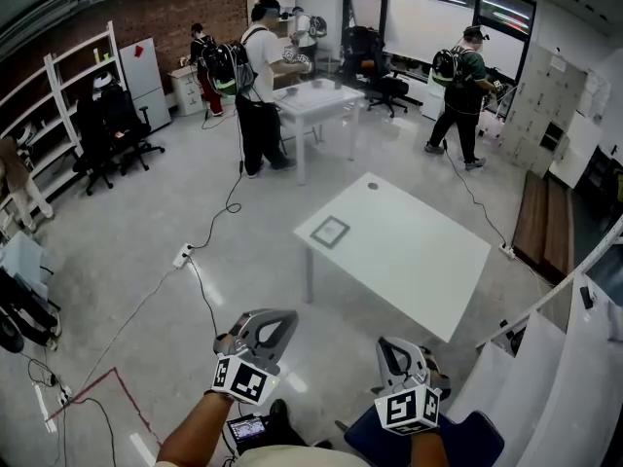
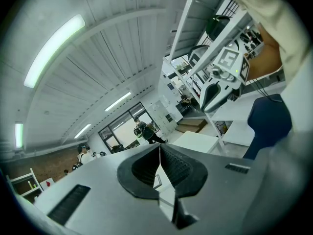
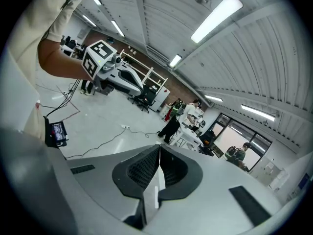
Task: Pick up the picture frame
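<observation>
- While I hold both grippers low over the floor, neither touches anything. The left gripper [image 1: 271, 321] has its jaws pressed together along their whole seam, with nothing between them.
- The right gripper [image 1: 391, 346] is the same: jaws together, empty.
- The picture frame [image 1: 330, 232] lies flat on the white counter [image 1: 428, 270], well ahead of both sets of jaws and roughly on the line that runs between them.
- It sits close to the counter corner nearest the left jaws and has a grey border around a pale centre.
- A small dark dot [image 1: 373, 185] is on the counter, beyond the frame as seen from the jaws.
- On the floor ahead and left of the left jaws, a cable [image 1: 204, 300] runs to a power strip [image 1: 183, 254].
- A red tape line [image 1: 117, 377] lies further left of those jaws.
- A blue chair [image 1: 467, 441] is just behind the right jaws.
- Far beyond the counter, people [image 1: 261, 86] stand at a second table [image 1: 316, 100].
</observation>
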{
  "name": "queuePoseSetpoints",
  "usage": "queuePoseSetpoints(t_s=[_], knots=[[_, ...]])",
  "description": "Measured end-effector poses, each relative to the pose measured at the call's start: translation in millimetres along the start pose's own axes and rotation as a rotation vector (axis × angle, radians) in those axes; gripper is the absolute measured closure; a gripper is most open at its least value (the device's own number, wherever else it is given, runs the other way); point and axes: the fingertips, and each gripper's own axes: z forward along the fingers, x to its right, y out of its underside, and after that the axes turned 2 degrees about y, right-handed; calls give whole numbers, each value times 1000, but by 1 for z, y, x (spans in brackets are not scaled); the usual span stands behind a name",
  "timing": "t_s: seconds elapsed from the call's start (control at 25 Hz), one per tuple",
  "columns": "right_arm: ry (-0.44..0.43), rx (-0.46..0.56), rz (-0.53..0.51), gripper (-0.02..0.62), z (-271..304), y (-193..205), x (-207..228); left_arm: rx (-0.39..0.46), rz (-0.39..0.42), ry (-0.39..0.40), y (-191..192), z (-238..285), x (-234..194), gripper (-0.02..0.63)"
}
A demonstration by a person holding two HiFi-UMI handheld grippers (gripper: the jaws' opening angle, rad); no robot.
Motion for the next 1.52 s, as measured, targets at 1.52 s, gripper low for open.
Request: queuePoseSetpoints(t_s=[1.52], knots=[[85, -105, 100, 568, 230, -54, 39, 92, -35, 149, 125, 106, -176, 589]])
